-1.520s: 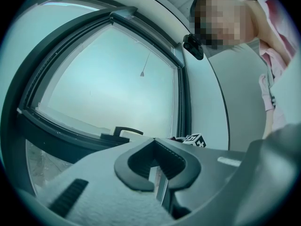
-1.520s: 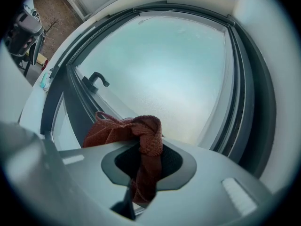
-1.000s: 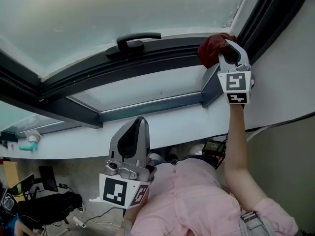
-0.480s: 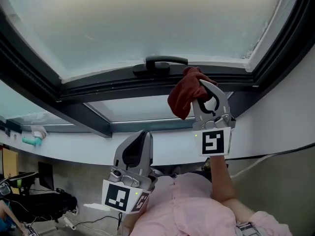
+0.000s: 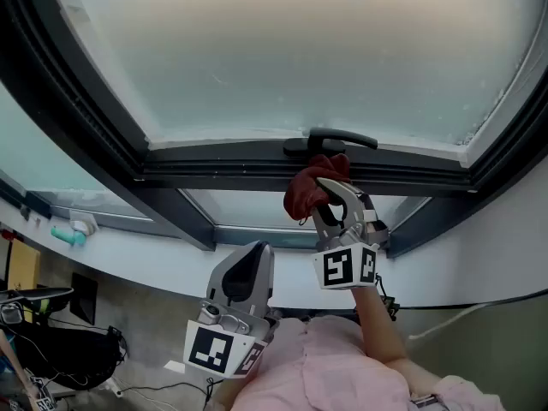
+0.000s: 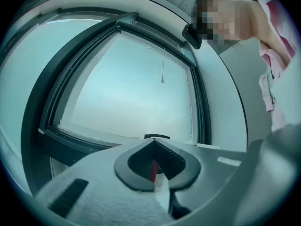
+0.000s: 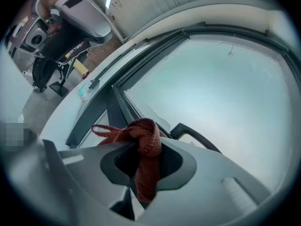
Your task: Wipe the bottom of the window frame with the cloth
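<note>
Window frame (image 5: 214, 175) ahead — right claw (image 5: 330, 188) pinching red cloth (image 5: 301, 195); left claw (image 5: 246, 257) pressed together.

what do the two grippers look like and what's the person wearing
Both the left gripper and the right gripper are grey moulded plastic, with dark pads inside rounded jaws. Each carries a white cube printed with black square markers. The person wears a pink shirt.

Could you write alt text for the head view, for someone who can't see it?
The right gripper holds a dark red cloth at the window frame's bottom rail, just below the black handle. The left gripper hangs lower, shut, holding nothing.
</note>
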Demonstrator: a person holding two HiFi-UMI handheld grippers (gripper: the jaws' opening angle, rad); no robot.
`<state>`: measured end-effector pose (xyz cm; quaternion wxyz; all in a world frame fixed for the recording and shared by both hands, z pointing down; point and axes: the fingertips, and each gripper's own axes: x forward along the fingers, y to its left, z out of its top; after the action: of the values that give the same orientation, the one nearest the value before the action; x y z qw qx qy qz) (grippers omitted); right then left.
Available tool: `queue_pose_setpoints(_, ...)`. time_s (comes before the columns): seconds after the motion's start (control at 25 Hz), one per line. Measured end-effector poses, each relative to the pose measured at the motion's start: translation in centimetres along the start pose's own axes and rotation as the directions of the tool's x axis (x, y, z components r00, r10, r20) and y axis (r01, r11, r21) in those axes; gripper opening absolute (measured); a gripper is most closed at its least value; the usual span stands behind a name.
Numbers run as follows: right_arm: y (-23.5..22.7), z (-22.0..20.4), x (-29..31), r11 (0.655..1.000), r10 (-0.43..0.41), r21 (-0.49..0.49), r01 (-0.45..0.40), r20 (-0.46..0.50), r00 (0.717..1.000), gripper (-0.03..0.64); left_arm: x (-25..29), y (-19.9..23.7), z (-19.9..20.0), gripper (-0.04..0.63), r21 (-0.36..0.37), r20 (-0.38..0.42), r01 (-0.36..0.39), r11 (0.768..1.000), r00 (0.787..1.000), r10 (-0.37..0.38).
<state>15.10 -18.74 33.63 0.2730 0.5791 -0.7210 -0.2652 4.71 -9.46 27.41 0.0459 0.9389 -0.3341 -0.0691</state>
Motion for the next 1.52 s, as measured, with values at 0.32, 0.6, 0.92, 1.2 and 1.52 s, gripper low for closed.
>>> queue_pose_setpoints(0.32, 0.0, 0.0, 0.1, 1.000, -0.012, -0.029, 0.013, 0.024, 1.000, 0.076, 1.4, -0.6, -0.3, -0.002, -0.003, -0.006, 0.062, 0.998, 0.998, -0.062)
queue_pose_setpoints(0.6, -0.7, -0.7, -0.5, 1.000, -0.013, -0.028, 0.014, 0.017, 1.000, 0.075, 2.5, -1.7, -0.5, -0.002, -0.010, -0.005, 0.098, 0.995, 0.995, -0.098)
queue_pose_setpoints(0.92, -1.7, -1.8, -1.4, 1.000, -0.020, 0.001, 0.020, 0.019, 1.000, 0.075, 3.0, -2.8, -0.7, -0.002, -0.010, -0.003, 0.102, 0.995, 0.995, -0.102)
queue_pose_setpoints(1.2, -2.5, -2.6, -2.3, 0.999, -0.027, 0.019, 0.027, 0.013, 1.000, 0.075, 3.1, -3.7, -1.0, -0.002, -0.014, -0.002, 0.099, 0.995, 0.995, -0.099)
queue_pose_setpoints(1.52, -3.4, -3.6, -3.2, 0.999, -0.028, 0.038, 0.028, 0.009, 1.000, 0.075, 3.0, -4.6, -1.1, -0.002, -0.018, 0.005, 0.087, 0.996, 0.996, -0.087)
